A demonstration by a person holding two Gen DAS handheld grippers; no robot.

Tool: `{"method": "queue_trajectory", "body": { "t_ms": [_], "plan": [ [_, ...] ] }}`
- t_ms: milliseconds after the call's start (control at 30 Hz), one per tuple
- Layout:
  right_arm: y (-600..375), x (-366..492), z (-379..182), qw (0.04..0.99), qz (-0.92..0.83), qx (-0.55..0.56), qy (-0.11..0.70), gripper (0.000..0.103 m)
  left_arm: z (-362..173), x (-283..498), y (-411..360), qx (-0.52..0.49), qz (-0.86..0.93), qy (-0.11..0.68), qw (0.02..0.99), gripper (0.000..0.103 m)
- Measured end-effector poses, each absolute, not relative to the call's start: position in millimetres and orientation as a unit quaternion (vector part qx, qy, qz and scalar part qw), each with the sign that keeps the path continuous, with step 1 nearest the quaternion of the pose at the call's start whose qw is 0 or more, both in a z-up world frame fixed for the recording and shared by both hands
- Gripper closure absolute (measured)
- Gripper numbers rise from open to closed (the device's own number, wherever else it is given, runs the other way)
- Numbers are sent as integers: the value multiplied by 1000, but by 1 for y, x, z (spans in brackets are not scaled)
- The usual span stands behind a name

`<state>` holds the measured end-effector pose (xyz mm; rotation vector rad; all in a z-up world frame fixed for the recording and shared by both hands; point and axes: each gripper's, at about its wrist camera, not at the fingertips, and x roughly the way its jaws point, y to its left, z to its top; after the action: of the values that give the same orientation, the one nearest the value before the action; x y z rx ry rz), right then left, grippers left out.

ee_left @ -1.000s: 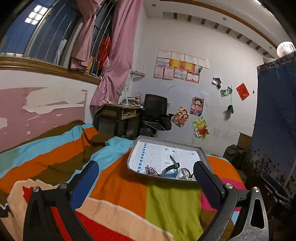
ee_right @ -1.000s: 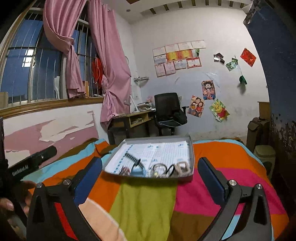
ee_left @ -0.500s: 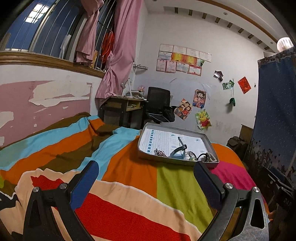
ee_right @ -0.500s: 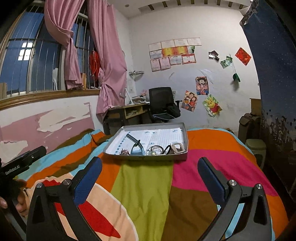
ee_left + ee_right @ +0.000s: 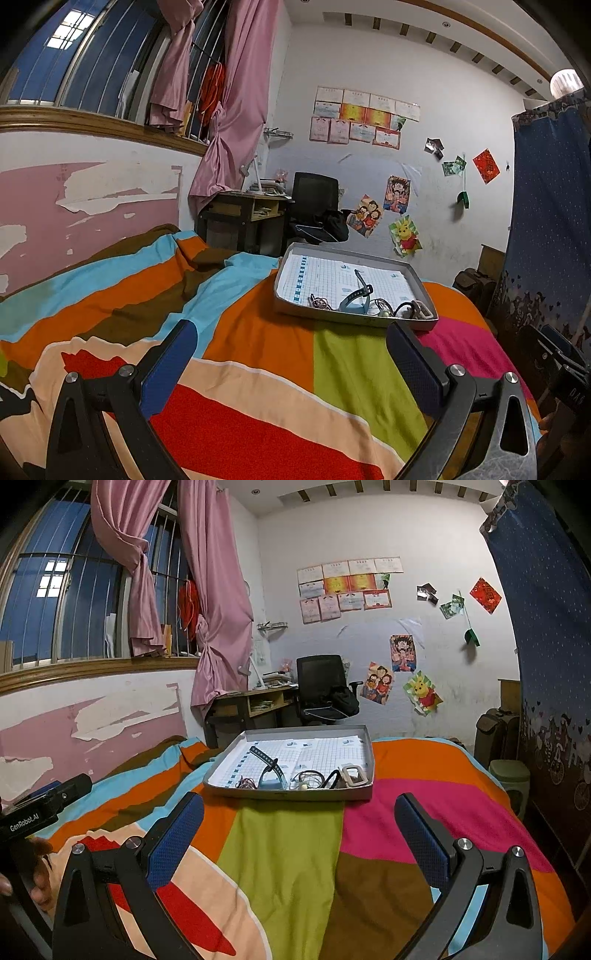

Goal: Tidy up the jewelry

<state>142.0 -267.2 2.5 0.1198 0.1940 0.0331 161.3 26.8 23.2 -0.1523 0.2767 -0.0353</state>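
Note:
A shallow grey tray lined with gridded paper lies on the striped bedspread. Along its near edge sit a blue watch band, a reddish tangled chain, coiled bracelets and a white rectangular clasp piece. My left gripper is open, well short of the tray, with nothing between its blue pads. My right gripper is open too, also short of the tray and holding nothing.
The bedspread fills the foreground. A desk and a black office chair stand beyond the bed. A blue curtain hangs at the right. The left gripper's body and a hand show at the right wrist view's left edge.
Both grippers have pulled back and risen, so the tray looks farther off and more bedspread shows. Both stay open. The jewelry in the tray has not moved.

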Motion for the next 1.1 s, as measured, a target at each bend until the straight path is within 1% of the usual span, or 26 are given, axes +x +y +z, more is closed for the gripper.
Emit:
{"method": "queue_trajectory", "body": {
  "t_ms": [1100],
  "plan": [
    [-265,140,8,994,14,57,92,1,24,163,29,-79,-19,139,987,0]
  ]
}}
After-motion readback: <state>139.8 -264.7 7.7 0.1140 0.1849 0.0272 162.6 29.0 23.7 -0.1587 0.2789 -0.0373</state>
